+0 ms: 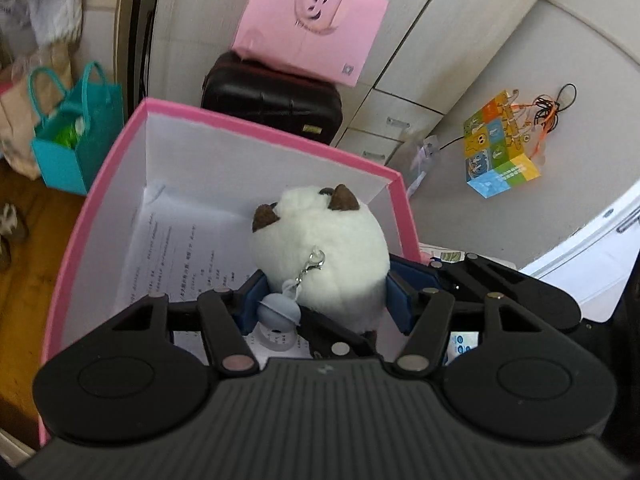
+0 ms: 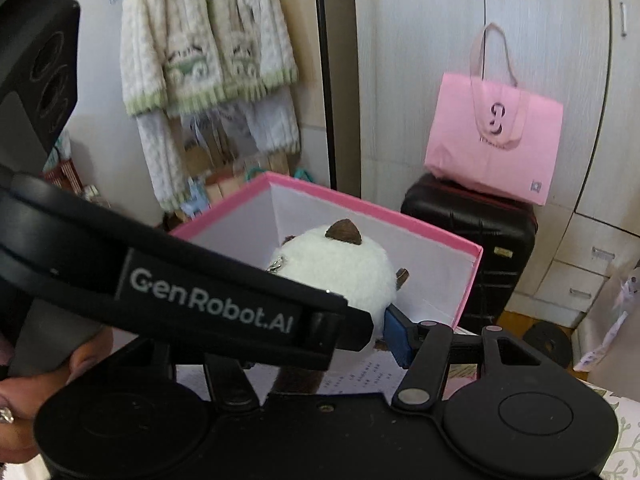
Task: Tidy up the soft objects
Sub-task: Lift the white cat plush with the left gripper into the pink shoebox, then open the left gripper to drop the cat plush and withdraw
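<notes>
A white plush cat (image 1: pixel 324 248) with brown ears and a keychain clip sits between the blue pads of my left gripper (image 1: pixel 326 300), which is shut on it inside a pink box (image 1: pixel 248 120) with white walls. Printed paper (image 1: pixel 172 256) lies on the box floor. In the right wrist view the same plush (image 2: pixel 340 272) shows over the pink box (image 2: pixel 360 200), with the left gripper's black body crossing in front. One blue pad (image 2: pixel 398 336) of my right gripper (image 2: pixel 340 344) touches the plush's side; the other finger is hidden.
A black suitcase (image 1: pixel 276 96) with a pink tote bag (image 1: pixel 312 20) on it stands behind the box. A teal bag (image 1: pixel 76 136) is at left on the wood floor. A colourful cube box (image 1: pixel 500 144) lies at right. Clothes (image 2: pixel 208 60) hang on the wall.
</notes>
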A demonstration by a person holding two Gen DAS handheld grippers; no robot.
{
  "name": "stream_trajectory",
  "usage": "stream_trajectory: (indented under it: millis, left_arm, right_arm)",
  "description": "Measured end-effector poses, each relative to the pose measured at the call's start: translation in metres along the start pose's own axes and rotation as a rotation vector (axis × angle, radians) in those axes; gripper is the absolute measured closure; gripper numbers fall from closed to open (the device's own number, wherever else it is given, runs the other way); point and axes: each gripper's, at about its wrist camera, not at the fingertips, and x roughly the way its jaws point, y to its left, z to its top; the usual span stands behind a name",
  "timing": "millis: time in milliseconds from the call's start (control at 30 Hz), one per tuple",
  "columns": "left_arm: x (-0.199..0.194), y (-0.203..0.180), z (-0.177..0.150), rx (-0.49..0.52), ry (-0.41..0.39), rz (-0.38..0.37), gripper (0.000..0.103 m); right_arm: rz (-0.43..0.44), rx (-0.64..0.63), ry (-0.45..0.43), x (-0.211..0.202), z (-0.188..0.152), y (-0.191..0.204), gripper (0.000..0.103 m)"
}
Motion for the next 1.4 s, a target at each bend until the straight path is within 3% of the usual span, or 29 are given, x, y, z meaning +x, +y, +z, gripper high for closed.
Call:
stream_trajectory:
  millis: [300, 367, 467, 600, 800, 933, 1267, 1400]
  left_arm:
    - [0.015, 0.014, -0.001, -0.052, 0.025, -0.003, 0.043]
    - [0.009, 0.015, -0.004, -0.023, 0.008, 0.008, 0.042]
    - [-0.011, 0.011, -0.012, 0.032, -0.028, -0.043, 0.040]
    - [-0.039, 0.004, -0.025, 0.076, -0.060, -0.060, 0.040]
    - [-0.092, -0.007, -0.051, 0.178, -0.153, 0.008, 0.039]
    - [-0.118, -0.007, -0.079, 0.223, -0.175, 0.033, 0.038]
    - [-0.177, -0.034, -0.125, 0.367, -0.210, 0.021, 0.036]
    - [-0.195, -0.050, -0.143, 0.439, -0.233, -0.005, 0.030]
  right_arm:
    - [-0.084, -0.108, 0.036, 0.014, 0.000, 0.006, 0.037]
    - [-0.112, -0.127, 0.031, 0.013, -0.001, 0.008, 0.037]
    - [-0.101, -0.130, 0.021, 0.004, -0.003, 0.009, 0.037]
    - [-0.083, -0.128, 0.007, -0.017, -0.008, 0.012, 0.037]
    - [-0.070, -0.116, -0.025, -0.060, -0.021, 0.019, 0.037]
    - [-0.041, -0.100, -0.026, -0.087, -0.034, 0.025, 0.036]
    - [0.026, -0.100, -0.046, -0.150, -0.057, 0.044, 0.036]
    - [0.036, -0.088, -0.074, -0.183, -0.068, 0.040, 0.033]
